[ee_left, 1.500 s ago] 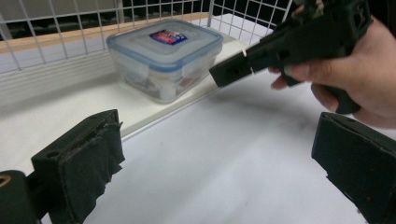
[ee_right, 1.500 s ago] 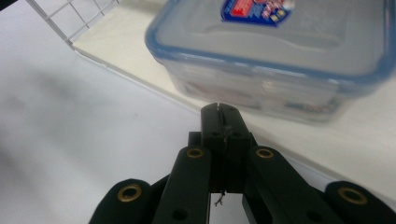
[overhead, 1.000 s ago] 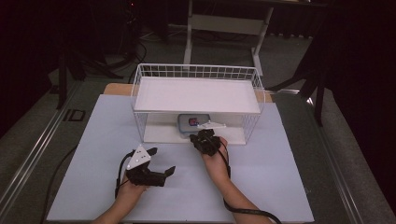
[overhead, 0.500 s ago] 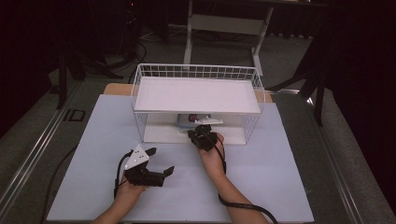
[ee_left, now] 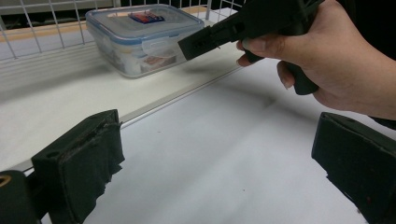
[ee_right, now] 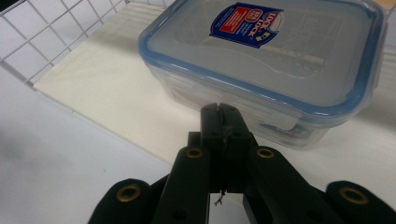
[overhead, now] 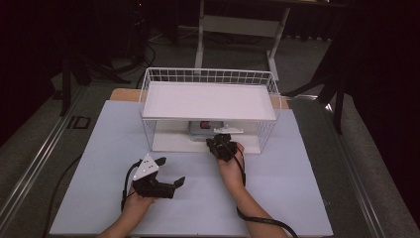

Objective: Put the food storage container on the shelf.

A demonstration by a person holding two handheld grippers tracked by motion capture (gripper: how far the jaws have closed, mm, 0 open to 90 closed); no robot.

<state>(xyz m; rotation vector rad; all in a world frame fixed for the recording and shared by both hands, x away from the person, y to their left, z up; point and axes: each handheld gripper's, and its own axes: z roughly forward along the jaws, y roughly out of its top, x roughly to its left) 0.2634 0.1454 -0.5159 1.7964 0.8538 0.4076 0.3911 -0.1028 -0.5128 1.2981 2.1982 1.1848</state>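
A clear plastic box with a blue-rimmed lid [overhead: 202, 126] [ee_left: 140, 32] [ee_right: 280, 60] stands on the bottom board of a white wire rack [overhead: 208, 74], under its shelf. My right gripper [overhead: 218, 138] [ee_left: 185, 46] [ee_right: 219, 109] is shut with nothing between its jaws. Its tip points at the box's near side, close to the lid's side clip; I cannot tell whether it touches. My left gripper [overhead: 171, 171] [ee_left: 217, 135] rests low over the white table at the front left, wide open and holding nothing.
The rack's white shelf [overhead: 208, 101] overhangs the box, and wire walls close its sides and back. The white table sheet [overhead: 297, 188] spreads in front of the rack. A cable [overhead: 262, 223] trails from the right hand.
My right gripper has edged slightly forward toward the box under the shelf. The left gripper has stayed where it was.
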